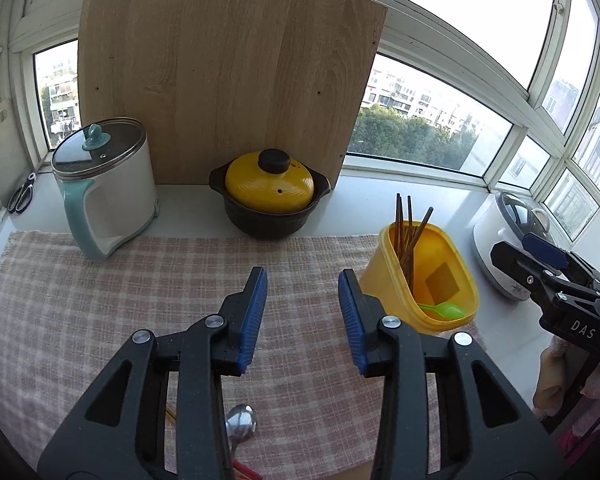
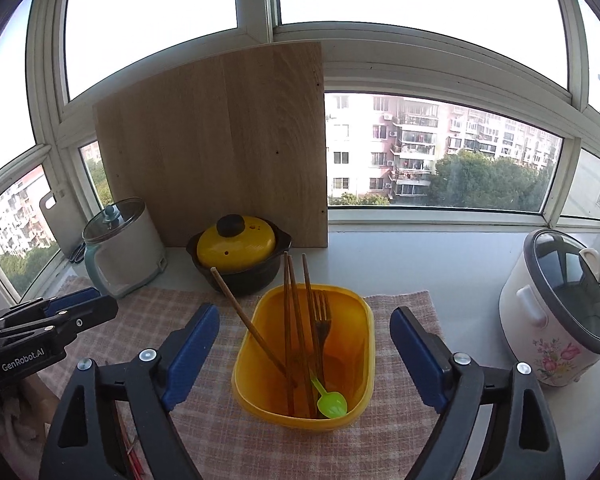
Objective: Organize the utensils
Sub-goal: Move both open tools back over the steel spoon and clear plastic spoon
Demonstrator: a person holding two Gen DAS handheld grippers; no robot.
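A yellow plastic container (image 2: 260,396) stands on the checked cloth (image 2: 400,432). It holds several brown chopsticks (image 2: 290,340), a dark fork (image 2: 323,320) and a green spoon (image 2: 332,402). My right gripper (image 2: 305,314) is open, its blue pads wide on either side of the container and clear of its walls. My left gripper (image 1: 303,280) is open over bare cloth just left of the container (image 1: 384,280), with nothing between its pads. Below it a metal spoon (image 1: 240,420) lies on the cloth, with red chopsticks (image 1: 246,472) at the frame's bottom edge.
Along the back stand a white pot with a teal handle (image 1: 108,200), a yellow-lidded black clay pot (image 1: 270,192) and a leaning wooden board (image 1: 228,80). A floral rice cooker (image 2: 560,312) sits right of the cloth. Scissors (image 1: 22,196) lie at far left.
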